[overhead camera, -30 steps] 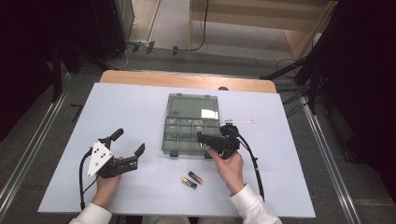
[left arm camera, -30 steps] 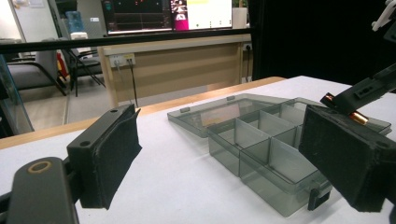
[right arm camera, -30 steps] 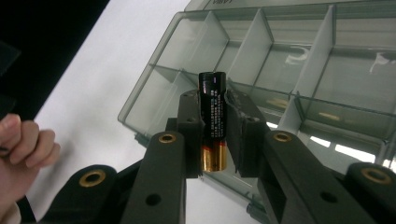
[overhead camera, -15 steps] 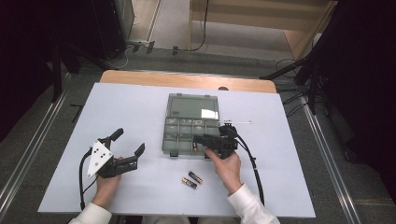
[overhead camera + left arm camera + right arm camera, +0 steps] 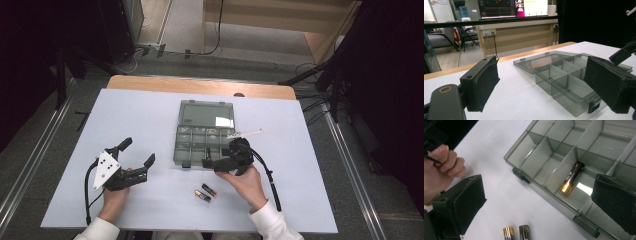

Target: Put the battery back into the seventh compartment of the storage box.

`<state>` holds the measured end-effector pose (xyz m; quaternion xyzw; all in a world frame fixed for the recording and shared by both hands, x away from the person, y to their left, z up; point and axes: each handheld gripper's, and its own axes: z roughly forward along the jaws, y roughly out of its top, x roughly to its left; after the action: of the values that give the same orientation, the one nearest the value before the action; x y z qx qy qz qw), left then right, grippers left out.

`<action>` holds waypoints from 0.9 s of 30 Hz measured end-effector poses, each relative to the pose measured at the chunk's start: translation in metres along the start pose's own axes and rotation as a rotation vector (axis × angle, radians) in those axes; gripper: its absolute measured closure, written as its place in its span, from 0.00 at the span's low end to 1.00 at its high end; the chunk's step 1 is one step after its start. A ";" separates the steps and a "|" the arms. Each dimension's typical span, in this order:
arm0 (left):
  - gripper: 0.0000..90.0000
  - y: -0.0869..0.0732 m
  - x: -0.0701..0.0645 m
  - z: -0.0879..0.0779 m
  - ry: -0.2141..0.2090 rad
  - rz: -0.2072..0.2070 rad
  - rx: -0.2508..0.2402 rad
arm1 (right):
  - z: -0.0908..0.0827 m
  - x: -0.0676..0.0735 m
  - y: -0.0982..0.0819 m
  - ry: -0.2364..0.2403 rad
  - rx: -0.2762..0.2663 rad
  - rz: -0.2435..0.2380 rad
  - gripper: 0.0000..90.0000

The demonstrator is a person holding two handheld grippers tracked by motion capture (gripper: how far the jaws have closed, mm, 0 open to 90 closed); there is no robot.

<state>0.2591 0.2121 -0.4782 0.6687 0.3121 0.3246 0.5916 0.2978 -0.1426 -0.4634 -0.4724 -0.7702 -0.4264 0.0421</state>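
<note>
Both tongs gape wide: right tongs [image 5: 544, 202] over the clear grey plastic compartment box [image 5: 584, 152] holding one black-gold battery [image 5: 572, 178]; left tongs [image 5: 136, 152] rest on the white counter [image 5: 145, 115], left.

A white table [image 5: 150, 115] with a wooden far edge stands on grey floor [image 5: 40, 130]; beyond it sits a wooden desk [image 5: 524, 32] (perhaps monitors above), with dark curtains [image 5: 390, 75] alongside.

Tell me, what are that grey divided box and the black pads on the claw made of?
The box looks like smoky see-through plastic: the table shows through its walls, and its lid glares. The right claw has pads that look like matte black foam or rubber, rough and unshiny; which one, I cannot tell.
</note>
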 end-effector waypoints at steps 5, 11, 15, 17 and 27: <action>0.13 0.000 0.000 0.000 0.002 0.000 0.001 | 0.000 0.017 0.002 -0.034 0.046 -0.091 0.00; 0.13 0.000 0.000 0.000 0.000 0.001 0.001 | 0.002 0.034 0.002 -0.051 0.109 -0.169 0.00; 0.13 0.000 0.000 0.000 0.001 0.001 0.000 | 0.006 0.044 0.000 -0.072 0.166 -0.214 0.00; 0.13 0.000 0.000 0.000 0.002 0.001 -0.001 | 0.006 0.044 0.000 -0.079 0.172 -0.221 0.00; 0.13 0.000 0.000 0.000 0.001 0.002 0.003 | 0.015 0.054 -0.004 -0.148 0.291 -0.297 0.00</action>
<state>0.2591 0.2120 -0.4783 0.6698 0.3122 0.3250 0.5901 0.2703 -0.0951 -0.4502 -0.3728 -0.8857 -0.2765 -0.0102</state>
